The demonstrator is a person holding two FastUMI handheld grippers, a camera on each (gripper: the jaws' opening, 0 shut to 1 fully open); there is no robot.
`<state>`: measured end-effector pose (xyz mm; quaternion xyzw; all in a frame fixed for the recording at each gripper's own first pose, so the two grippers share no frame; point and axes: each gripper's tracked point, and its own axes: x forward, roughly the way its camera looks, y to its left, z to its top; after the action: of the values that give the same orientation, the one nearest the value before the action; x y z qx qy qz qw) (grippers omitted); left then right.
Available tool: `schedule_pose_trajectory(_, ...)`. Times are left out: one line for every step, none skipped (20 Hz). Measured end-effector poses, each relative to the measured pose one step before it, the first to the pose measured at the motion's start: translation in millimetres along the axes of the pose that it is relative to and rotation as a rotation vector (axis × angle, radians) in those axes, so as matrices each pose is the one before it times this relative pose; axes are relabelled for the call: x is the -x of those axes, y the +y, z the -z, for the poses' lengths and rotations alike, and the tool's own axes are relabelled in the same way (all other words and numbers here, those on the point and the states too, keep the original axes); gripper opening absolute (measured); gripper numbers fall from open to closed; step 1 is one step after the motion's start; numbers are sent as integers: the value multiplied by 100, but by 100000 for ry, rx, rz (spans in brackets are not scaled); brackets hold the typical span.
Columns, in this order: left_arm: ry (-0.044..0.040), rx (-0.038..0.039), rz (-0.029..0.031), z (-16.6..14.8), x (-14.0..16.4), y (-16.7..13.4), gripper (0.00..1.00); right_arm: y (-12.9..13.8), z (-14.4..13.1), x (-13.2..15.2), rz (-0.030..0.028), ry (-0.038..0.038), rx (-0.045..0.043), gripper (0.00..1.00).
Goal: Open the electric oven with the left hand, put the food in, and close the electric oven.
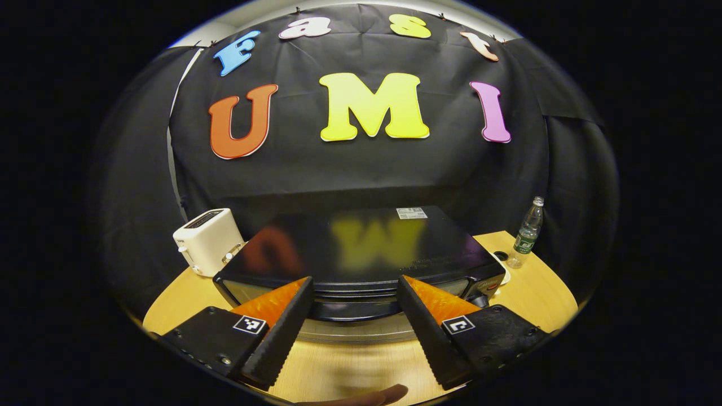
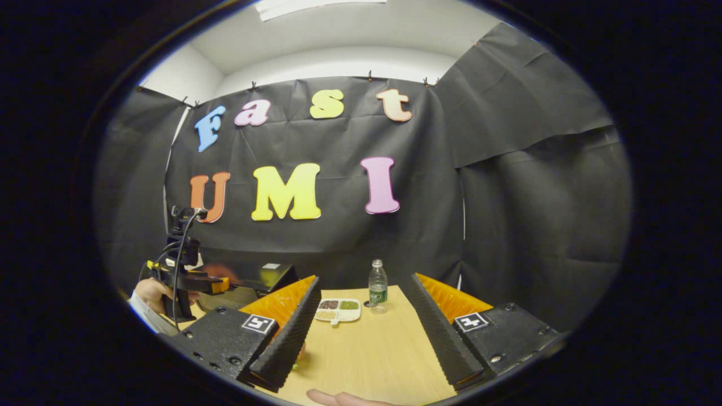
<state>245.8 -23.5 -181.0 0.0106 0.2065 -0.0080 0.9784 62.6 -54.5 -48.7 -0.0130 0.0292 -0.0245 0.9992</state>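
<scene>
- White toaster [image 1: 207,239] sits just left of the black oven [image 1: 361,254]; a wide swing could knock it.
- Left hand-held gripper [image 1: 355,316], jaws apart, faces the oven's closed door and may miss the handle.
- Right hand-held gripper [image 2: 361,321], also spread and empty, hovers over the worktop [image 2: 372,349]; the food tray [image 2: 337,309] beside the bottle [image 2: 377,294] risks a spill.

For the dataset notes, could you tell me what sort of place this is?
Probably a staged recording booth: black cloth wall, a wooden table with an electric oven, toaster and water bottle.

Ahead of my left gripper, the wooden table [image 1: 530,287] carries the oven [image 1: 361,254], a toaster [image 1: 207,239] left, a water bottle [image 1: 527,232] right.
</scene>
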Motion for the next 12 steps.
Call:
schedule_pose_trajectory(-87,311,268,-50,110,1,90,-76,10,118,203,76,-150,96)
schedule_pose_trajectory(432,532,398,220,221,-34,99,-116,-69,157,232,-43,-153,96)
schedule_pose_trajectory(-228,419,516,85,148,94,99,-35,-26,127,139,-270,-115,96)
schedule_pose_trajectory(791,1282,428,385,349,-53,99,-22,-125,170,118,-243,95,96)
schedule_pose_trajectory(-184,388,342,13,467,-13,99,-3,-10,177,234,-99,457,96)
schedule_pose_trajectory(343,86,277,301,452,-29,99,-10,-92,187,322,-285,566,96)
schedule_pose_trajectory(-94,-509,102,287,487,-69,99,87,-50,313,93,-279,650,96)
schedule_pose_trajectory(-871,-881,-75,184,536,-80,99,107,-86,249,-50,-250,217,96)
schedule_pose_trajectory(-868,-794,-51,390,532,-35,99,48,45,188,123,182,-156,96)
schedule_pose_trajectory(-1214,491,65,350,596,-18,99,67,167,322,-36,728,-260,96)
schedule_pose_trajectory(161,195,256,633,533,-69,99,298,44,251,-714,111,-370,96)
schedule_pose_trajectory(146,223,212,562,598,-25,99,239,19,210,-655,301,-87,96)
